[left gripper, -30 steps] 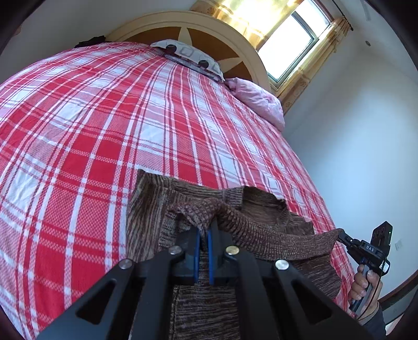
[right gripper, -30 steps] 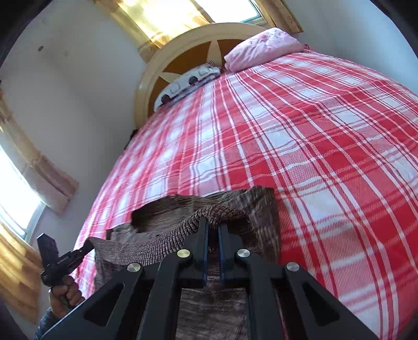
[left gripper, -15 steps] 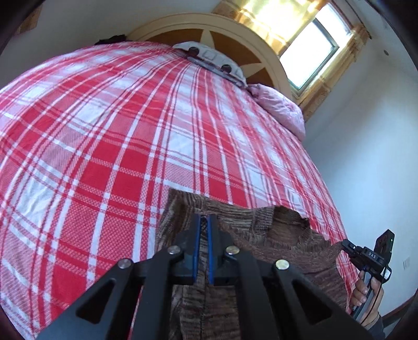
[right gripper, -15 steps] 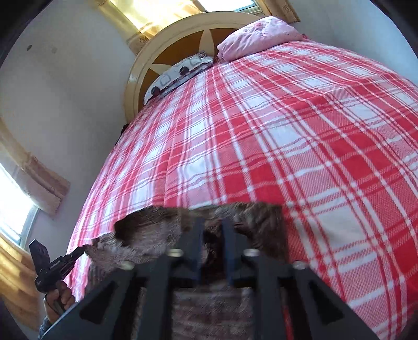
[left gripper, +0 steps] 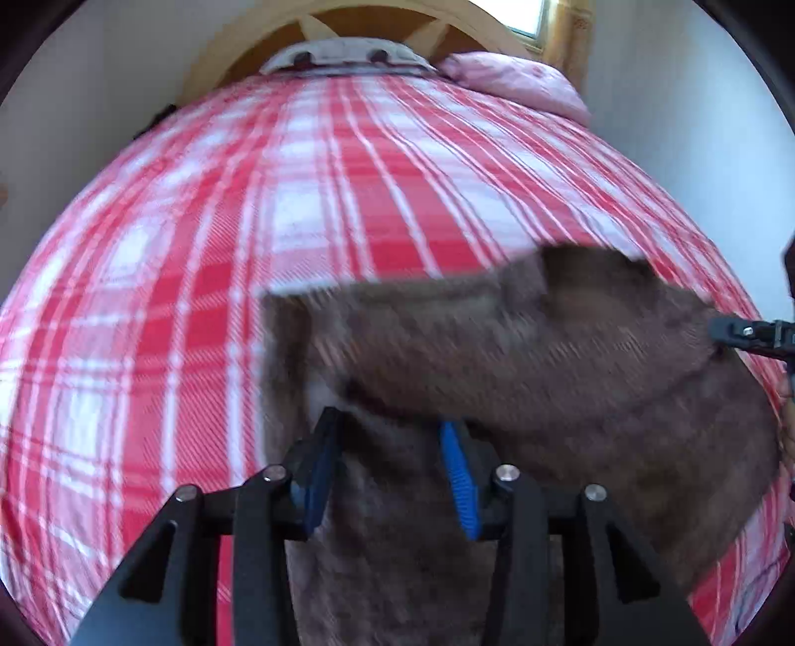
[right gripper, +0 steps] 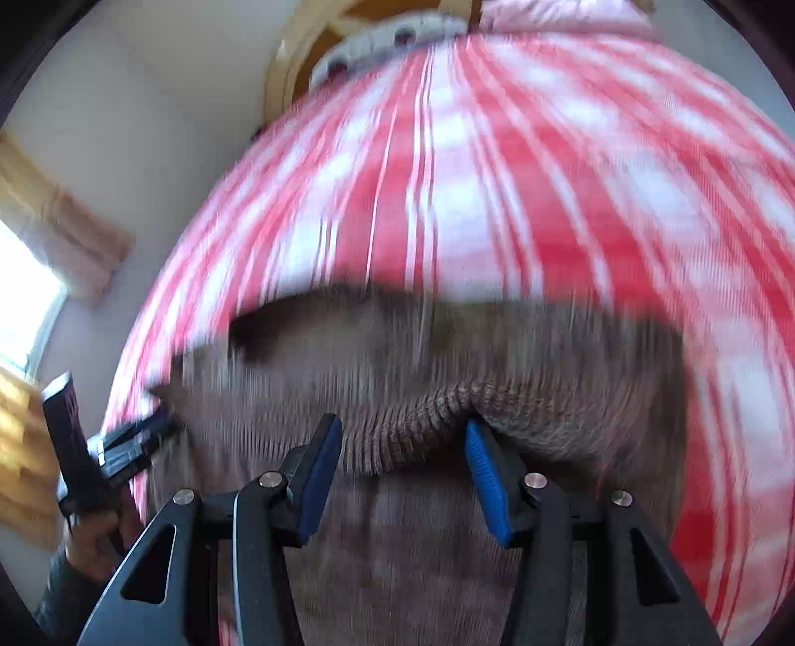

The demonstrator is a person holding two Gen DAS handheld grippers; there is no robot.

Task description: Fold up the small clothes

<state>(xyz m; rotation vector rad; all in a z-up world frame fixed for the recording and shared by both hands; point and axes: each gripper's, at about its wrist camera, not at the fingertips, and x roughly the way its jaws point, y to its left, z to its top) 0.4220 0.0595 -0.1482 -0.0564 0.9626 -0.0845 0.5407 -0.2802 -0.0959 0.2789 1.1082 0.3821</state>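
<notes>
Beyond the garment, your red-and-white plaid bedspread (left gripper: 308, 208) runs broad and bare up to the arched wooden headboard (left gripper: 318, 30) and the pink pillow (left gripper: 516, 84); the bed's edge falls away close beside each gripper. Your left gripper (left gripper: 392, 467) is spread wide, its blue pads clear of the cloth. Your right gripper (right gripper: 405, 467) is likewise released, a ribbed fold bulging between its fingers. The brown ribbed knit sweater (right gripper: 447, 358) lies on the bed's near end, motion-blurred, its hem doubled over.
</notes>
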